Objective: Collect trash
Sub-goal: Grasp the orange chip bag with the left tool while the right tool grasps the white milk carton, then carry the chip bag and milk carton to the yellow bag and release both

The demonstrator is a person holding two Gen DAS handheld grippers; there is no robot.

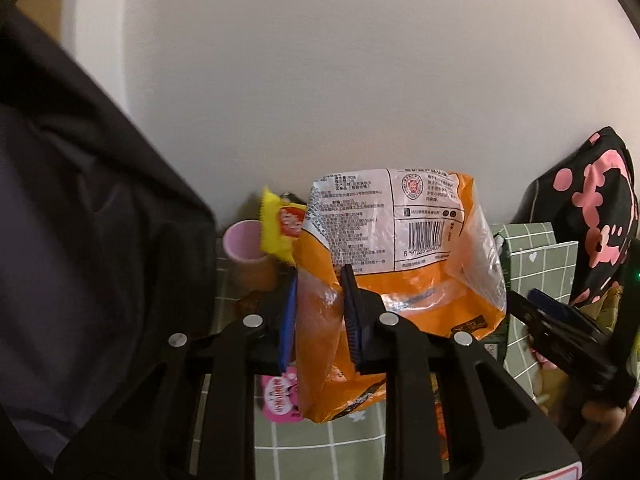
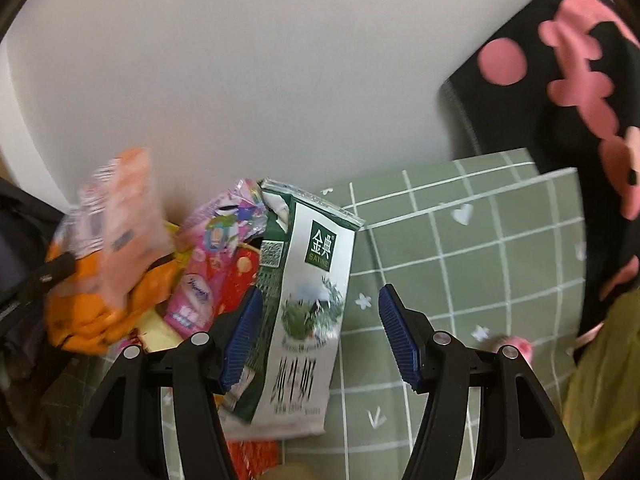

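We see the orange snack bag (image 1: 400, 280) upright, long axis vertical, barcode end up, pinched in our left gripper (image 1: 320, 312) above the green checked counter (image 1: 320, 452). Our right gripper (image 2: 320, 336) is spread wide around an upright milk carton (image 2: 308, 312), left pad touching it.

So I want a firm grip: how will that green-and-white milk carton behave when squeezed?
The milk carton has a torn-open top, so it is probably empty and light. Its creased walls would likely cave in. It leans, so the open right gripper may tip it.
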